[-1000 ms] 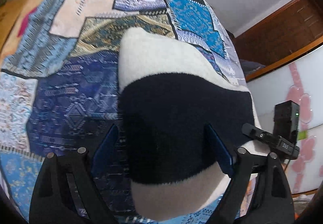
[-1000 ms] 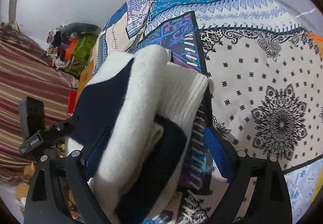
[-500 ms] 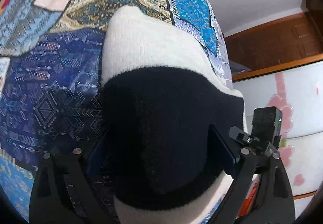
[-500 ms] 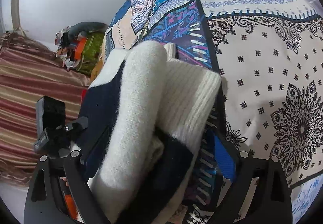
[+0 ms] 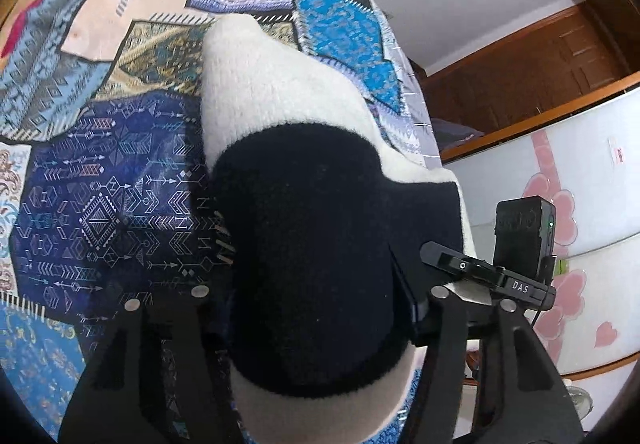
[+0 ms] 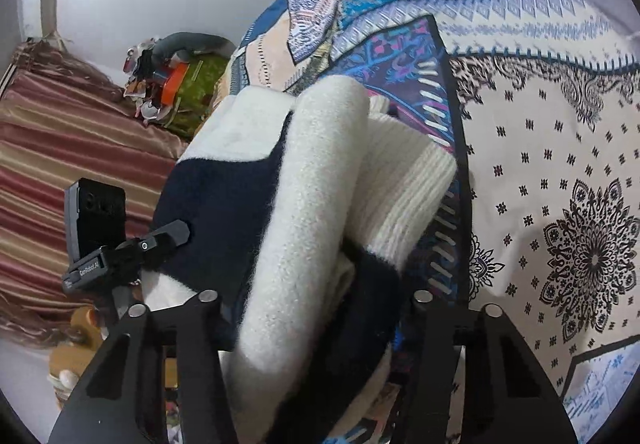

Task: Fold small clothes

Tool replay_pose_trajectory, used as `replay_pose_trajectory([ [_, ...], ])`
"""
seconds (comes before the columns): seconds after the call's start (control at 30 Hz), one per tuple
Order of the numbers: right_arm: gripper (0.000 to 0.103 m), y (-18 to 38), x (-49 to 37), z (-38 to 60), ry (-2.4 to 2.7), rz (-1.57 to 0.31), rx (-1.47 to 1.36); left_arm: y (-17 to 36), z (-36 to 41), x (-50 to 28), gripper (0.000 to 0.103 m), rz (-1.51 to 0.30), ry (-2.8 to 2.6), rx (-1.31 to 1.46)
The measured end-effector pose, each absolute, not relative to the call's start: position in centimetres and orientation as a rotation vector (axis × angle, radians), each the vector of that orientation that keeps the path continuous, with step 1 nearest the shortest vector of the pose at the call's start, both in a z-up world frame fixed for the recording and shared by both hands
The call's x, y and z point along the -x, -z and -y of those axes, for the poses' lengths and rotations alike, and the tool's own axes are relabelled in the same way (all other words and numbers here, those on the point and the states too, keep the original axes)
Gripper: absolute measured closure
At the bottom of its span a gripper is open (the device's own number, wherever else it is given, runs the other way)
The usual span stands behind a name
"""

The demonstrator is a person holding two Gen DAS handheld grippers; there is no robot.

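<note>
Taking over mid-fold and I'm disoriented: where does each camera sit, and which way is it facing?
Left wrist: on the left gripper, facing along its fingers at the navy-and-cream garment over the patchwork bedspread; its black fingers show.
Right wrist: on the right gripper, facing the folded garment; its fingers show.
Shared: garment, bedspread, and each view catches the other gripper's camera unit.

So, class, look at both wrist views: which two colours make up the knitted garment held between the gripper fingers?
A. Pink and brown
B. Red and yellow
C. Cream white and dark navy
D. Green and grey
C: the knitted garment shows a cream-white band above a dark navy band in the left wrist view, and the right wrist view shows the same two colours in its folds.
</note>
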State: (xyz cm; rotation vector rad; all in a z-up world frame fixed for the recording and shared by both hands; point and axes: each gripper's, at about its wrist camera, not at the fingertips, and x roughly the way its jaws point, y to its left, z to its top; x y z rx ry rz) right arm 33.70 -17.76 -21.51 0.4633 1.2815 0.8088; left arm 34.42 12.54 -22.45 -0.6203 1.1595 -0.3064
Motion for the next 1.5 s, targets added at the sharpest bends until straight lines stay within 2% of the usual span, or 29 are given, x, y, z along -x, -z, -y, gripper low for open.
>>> replay_pose_trajectory([
  [0.43, 0.059, 15.3, -32.3, 14.1, -0.877, -1.152, -0.412, 15.0, -15.0, -29.8, 0.046, -1.018, 0.282, 0.579],
  [0.6, 0.059, 14.5, -31.0, 12.2, -0.901, -1.148, -0.383, 14.6, -16.5, -28.7, 0.046, -1.002, 0.257, 0.582],
  [0.87, 0.059, 16.3, -29.9, 8.5, -0.918, -1.191, -0.337, 16.4, -19.4, -25.7, 0.046, -1.026, 0.205, 0.617],
  [1.3, 0.059, 22.1, -31.2, 6.3, -0.89, -1.315, -0.309, 24.7, -22.0, -26.7, 0.045, -1.142, 0.108, 0.705],
  [1.5, 0.053, 22.9, -31.4, 7.1, -0.886, -1.326, -0.327, 24.9, -22.1, -26.9, 0.04, -1.132, 0.118, 0.712],
])
